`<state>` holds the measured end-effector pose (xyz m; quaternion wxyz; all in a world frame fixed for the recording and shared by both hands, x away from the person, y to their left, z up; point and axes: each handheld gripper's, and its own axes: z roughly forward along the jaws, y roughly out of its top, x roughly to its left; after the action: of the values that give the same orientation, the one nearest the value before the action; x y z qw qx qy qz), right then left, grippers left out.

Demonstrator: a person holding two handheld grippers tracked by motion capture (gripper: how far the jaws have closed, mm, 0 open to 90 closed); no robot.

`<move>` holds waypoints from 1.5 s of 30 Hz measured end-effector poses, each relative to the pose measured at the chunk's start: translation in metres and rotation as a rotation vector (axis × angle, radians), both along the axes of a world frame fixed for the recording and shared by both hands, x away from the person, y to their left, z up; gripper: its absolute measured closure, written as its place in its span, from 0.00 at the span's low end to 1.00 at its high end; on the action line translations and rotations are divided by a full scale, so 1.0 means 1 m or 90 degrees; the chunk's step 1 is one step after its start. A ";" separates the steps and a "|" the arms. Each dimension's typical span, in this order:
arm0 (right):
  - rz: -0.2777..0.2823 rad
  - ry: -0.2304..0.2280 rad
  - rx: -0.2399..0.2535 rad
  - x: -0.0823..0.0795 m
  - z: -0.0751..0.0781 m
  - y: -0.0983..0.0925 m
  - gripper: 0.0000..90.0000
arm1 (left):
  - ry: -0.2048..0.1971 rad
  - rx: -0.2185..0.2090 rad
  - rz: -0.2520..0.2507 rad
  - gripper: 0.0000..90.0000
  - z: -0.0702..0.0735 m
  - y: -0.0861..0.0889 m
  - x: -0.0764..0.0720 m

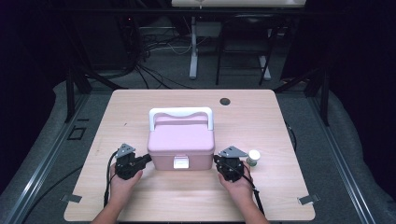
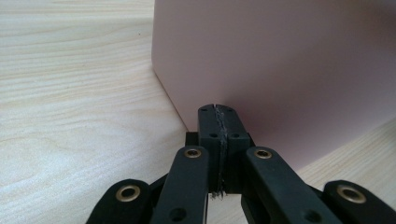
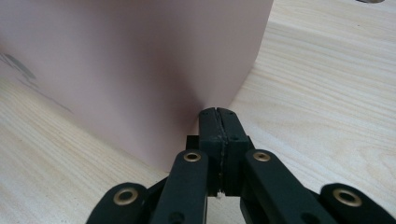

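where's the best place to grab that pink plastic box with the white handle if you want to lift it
Probably the white arched handle, taken from above: it stands upright over the lid of the pink plastic box, leaving a gap beneath its bar for a jaw. The box's side walls look smooth, flat and wide. The left gripper and right gripper, both shut, sit tip-first at opposite lower sides, better suited to pushing or squeezing it between them.

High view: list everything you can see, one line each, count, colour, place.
box: 1, pink with white handle and white front latch, centre of table
small bottle: 1, white cap, green band, right of box, beside right gripper
table: 1, light wood, dark round hole near far edge
desk legs, cables: several, white and black, on floor beyond table
left gripper: 1, black, shut, tips at box's left side
right gripper: 1, black, shut, tips at box's right side
hands: 2, bottom edge
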<state>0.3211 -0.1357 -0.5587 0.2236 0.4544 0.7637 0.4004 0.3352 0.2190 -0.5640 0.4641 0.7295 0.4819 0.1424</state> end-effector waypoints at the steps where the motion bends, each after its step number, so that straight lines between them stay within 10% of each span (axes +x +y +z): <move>1: 0.000 -0.003 0.000 0.000 0.000 0.001 1.00 | 0.001 -0.001 0.001 1.00 0.000 0.000 0.000; 45: 0.055 0.007 -0.044 -0.020 0.006 0.002 1.00 | 0.018 -0.002 -0.023 1.00 0.003 0.007 -0.016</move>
<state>0.3011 -0.1334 -0.5531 0.2171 0.4153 0.7973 0.3804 0.3189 0.2263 -0.5613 0.4611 0.7392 0.4753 0.1225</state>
